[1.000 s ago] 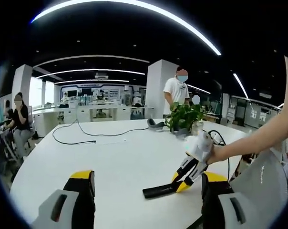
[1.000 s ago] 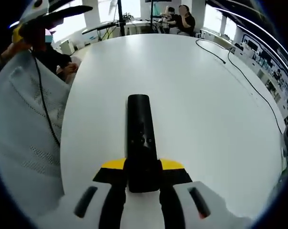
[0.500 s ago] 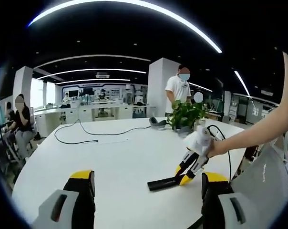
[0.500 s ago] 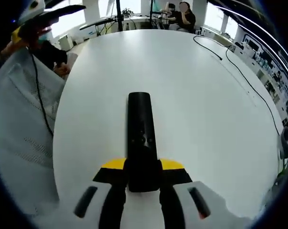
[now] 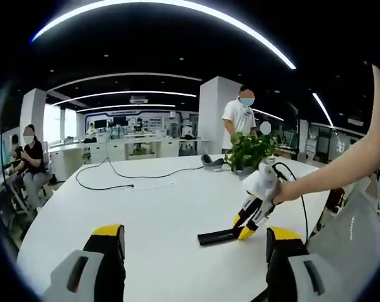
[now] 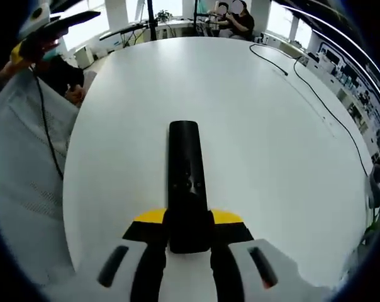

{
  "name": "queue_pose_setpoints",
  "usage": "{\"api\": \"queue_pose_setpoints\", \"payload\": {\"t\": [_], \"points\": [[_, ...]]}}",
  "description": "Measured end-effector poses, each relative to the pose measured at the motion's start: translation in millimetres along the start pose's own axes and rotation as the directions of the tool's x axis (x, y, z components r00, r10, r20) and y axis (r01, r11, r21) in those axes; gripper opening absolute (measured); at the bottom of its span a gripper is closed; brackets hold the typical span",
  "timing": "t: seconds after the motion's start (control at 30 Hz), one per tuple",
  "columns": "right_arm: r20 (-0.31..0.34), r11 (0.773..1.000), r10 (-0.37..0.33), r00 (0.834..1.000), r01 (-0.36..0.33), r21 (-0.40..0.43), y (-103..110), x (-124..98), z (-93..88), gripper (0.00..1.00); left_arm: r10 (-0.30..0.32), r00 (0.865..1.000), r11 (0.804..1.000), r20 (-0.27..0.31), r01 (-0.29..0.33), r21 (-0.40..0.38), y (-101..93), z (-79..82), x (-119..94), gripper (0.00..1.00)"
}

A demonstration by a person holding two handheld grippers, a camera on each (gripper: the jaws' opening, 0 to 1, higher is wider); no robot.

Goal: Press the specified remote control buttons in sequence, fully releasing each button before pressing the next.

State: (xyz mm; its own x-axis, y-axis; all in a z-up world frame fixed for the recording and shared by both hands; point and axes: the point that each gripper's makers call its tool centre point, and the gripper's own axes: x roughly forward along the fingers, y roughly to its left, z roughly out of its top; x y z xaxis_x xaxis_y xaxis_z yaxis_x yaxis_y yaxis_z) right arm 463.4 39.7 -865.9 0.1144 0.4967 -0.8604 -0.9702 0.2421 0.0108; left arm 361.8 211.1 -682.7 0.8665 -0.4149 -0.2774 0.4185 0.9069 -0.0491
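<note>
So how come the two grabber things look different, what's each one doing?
The right gripper is shut on the black remote; the left gripper is open and holds nothing. In the left gripper view, the right gripper tilts down with the remote's far end near the white table; the left one's jaws stand wide apart above it. Both have yellow-tipped black jaws.

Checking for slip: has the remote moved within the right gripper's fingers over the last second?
No. The remote sits at the same spot between the right gripper's yellow-tipped fingers; only the table behind shifted.
</note>
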Motion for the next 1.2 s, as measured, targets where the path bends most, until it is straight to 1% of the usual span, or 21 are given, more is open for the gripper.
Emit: {"api": "queue_pose_setpoints", "payload": {"t": [0.5, 0.63, 0.8, 1.2], "points": [[-0.009, 1.0, -0.011, 1.0, 0.011, 0.014, -15.3, 1.1, -0.1, 0.25, -0.003, 1.0, 1.0, -0.008, 0.003, 0.006, -1.5, -1.8, 2.0, 0.97], [-0.01, 1.0, 0.007, 1.0, -0.007, 0.02, -19.6, 1.4, 0.3, 0.25, -0.006, 1.0, 1.0, -0.007, 0.006, 0.006, -1.9, -1.7, 1.5, 0.97], [-0.032, 1.0, 0.001, 0.999, -0.001, -0.008, -24.5, 2.2, 1.5, 0.25, -0.007, 1.0, 1.0, -0.011, 0.007, 0.006, -1.8, -2.4, 1.4, 0.97], [-0.038, 1.0, 0.001, 0.999, -0.001, -0.004, -34.8, 2.7, 4.4, 0.25, -0.011, 1.0, 1.0, -0.013, 0.011, 0.003, -1.2, -2.7, 0.8, 0.97]]}}
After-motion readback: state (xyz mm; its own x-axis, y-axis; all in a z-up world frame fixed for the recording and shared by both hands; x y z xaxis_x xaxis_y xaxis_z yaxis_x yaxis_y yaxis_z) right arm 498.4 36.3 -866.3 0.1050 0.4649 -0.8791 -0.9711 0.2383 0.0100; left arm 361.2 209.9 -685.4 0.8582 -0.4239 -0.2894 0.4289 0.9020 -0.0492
